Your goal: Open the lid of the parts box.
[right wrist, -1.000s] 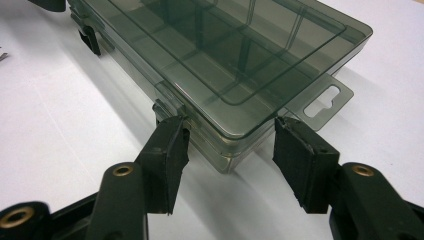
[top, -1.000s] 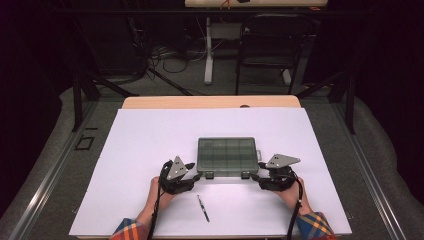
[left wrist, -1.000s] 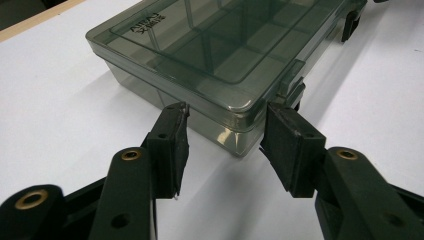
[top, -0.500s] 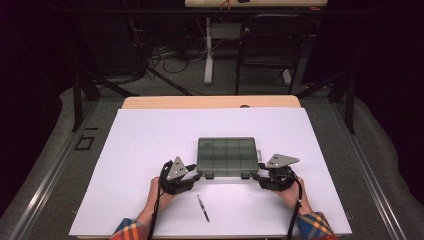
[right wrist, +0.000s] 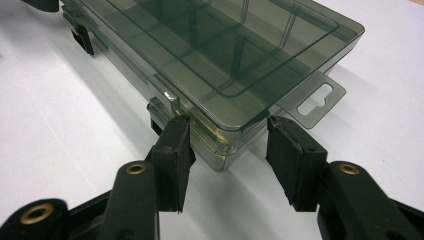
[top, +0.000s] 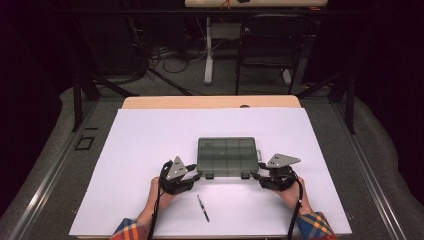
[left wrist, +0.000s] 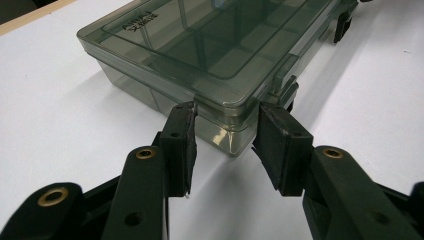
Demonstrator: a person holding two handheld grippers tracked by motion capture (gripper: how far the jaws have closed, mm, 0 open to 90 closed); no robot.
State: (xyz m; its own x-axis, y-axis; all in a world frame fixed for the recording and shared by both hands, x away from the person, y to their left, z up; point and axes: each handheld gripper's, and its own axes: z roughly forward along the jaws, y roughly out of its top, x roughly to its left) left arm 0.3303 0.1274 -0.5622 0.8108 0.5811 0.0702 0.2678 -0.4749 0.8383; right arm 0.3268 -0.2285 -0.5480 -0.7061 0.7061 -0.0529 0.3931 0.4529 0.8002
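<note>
**Both grippers close in on the box's near corners**

The smoky, translucent plastic compartment box lies closed at the middle of the white table. The left gripper and right gripper have just been narrowing, each straddling a rounded near corner; whether the ribbed black pads already press is unclear. A grip looks imminent. A slim pen lies nearer the person.

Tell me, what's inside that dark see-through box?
Through the lid of the box you can see dividers splitting it into compartments. Those look empty, but the tinted plastic and reflections could hide something small.
</note>
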